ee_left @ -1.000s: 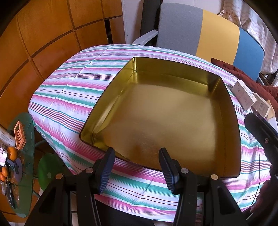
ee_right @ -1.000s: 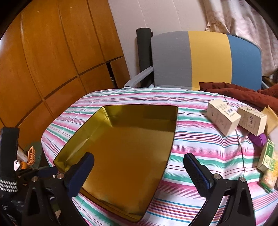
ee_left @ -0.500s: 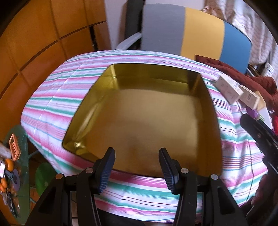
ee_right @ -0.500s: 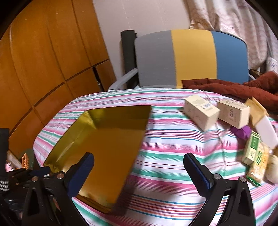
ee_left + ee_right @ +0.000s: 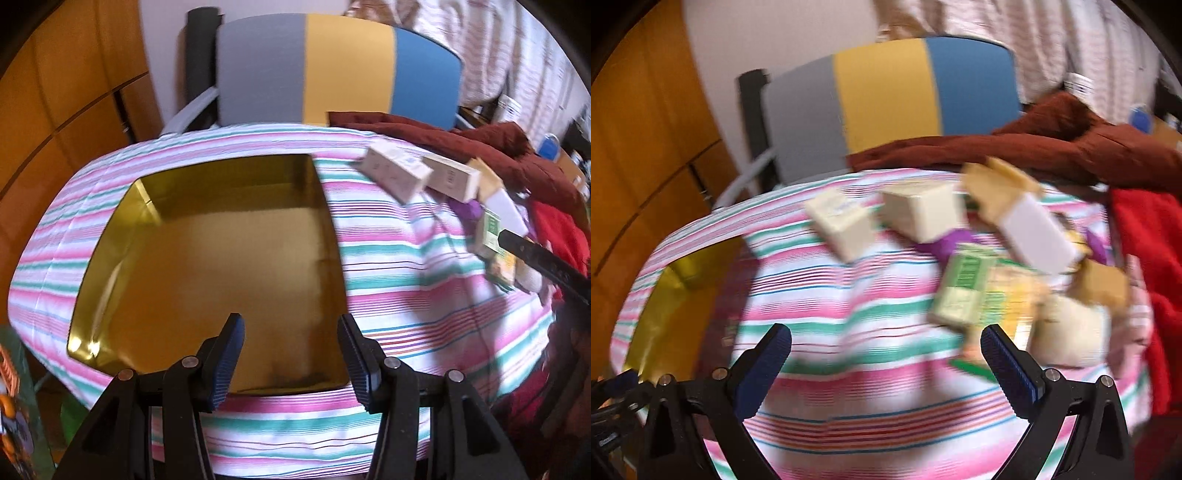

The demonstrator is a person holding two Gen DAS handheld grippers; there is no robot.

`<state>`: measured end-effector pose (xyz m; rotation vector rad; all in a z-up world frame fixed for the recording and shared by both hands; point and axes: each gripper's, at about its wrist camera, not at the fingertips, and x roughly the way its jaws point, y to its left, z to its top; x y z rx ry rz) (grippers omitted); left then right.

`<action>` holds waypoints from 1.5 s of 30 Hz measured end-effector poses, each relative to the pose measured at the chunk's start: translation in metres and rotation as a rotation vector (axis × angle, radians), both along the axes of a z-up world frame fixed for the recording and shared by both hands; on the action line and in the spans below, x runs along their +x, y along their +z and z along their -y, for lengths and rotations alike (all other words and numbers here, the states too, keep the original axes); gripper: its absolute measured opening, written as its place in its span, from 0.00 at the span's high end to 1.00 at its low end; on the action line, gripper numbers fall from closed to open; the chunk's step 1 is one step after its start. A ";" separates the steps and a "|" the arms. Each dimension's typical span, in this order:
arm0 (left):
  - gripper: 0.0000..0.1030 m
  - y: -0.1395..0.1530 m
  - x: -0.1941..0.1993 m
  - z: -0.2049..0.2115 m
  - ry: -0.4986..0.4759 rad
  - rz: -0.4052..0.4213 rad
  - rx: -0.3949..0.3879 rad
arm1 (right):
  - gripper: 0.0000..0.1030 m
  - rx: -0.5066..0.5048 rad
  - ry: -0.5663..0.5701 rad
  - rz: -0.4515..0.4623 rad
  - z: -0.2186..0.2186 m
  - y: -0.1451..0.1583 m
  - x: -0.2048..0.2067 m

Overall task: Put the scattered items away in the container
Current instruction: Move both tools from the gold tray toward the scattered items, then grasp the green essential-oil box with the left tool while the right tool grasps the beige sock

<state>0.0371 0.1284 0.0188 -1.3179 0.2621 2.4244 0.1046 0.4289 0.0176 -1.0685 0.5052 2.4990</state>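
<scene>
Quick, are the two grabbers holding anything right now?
Left gripper: open, nothing between its fingers, above the gold tin.
Right gripper: open wide, empty, over the striped cloth near the boxes.

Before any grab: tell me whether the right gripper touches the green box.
Apart. The right wrist view shows right gripper open over striped cloth, with green box beyond its fingertips.

No text can be read in either view. The cream box [image 5: 397, 173] bears a faint bluish mark and the green box [image 5: 962, 290] has darker green printing, but motion blur leaves both illegible. The other packages beside them show no lettering that can be made out.
</scene>
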 end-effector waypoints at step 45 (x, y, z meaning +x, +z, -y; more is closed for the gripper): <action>0.45 -0.056 -0.047 -0.297 -0.505 0.250 0.122 | 0.28 -0.336 -0.306 0.054 -0.141 -0.052 0.046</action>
